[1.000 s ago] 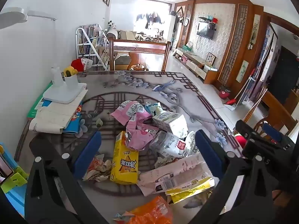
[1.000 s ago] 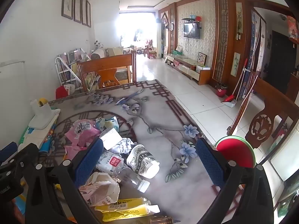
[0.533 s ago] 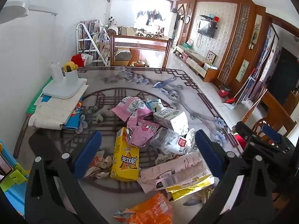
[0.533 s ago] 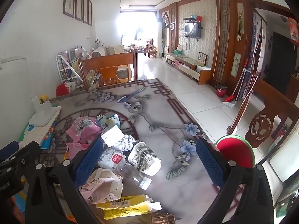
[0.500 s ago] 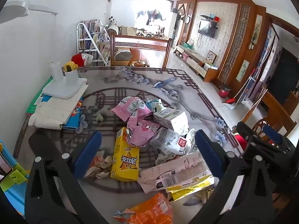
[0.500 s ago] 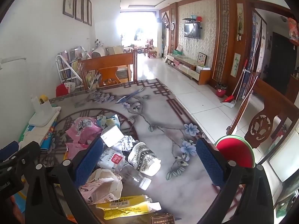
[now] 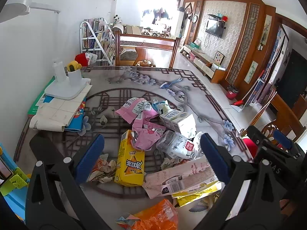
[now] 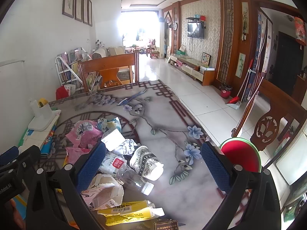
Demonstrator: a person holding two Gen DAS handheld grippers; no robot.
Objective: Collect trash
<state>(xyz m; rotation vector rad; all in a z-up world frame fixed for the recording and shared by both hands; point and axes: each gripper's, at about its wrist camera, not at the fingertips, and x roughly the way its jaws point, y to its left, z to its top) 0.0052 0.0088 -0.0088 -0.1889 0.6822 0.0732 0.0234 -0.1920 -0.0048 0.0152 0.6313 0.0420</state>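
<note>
Trash lies heaped on a flower-patterned table [image 7: 134, 80]: a yellow drink carton [image 7: 130, 164], pink wrappers [image 7: 142, 122], a white milk carton [image 7: 178, 121], a crushed clear bottle [image 7: 175, 146], a flattened pink-and-yellow box [image 7: 184, 178] and an orange bag [image 7: 157, 216]. My left gripper [image 7: 151, 153] hangs open above the pile, holding nothing. In the right wrist view my right gripper [image 8: 153, 161] is open over the clear bottle [image 8: 126, 170] and a patterned paper cup [image 8: 146, 162] lying on its side.
A white desk lamp base [image 7: 67, 88] sits on papers and books [image 7: 55, 115] at the table's left. A wooden chair [image 7: 145, 48] stands at the far end. A red bin [image 8: 239, 156] sits by the table's right edge [image 8: 203, 132], beside another chair [image 8: 268, 126].
Both views have shifted very slightly; the trash sits a touch farther from the cameras. Both grippers stay open and empty.
</note>
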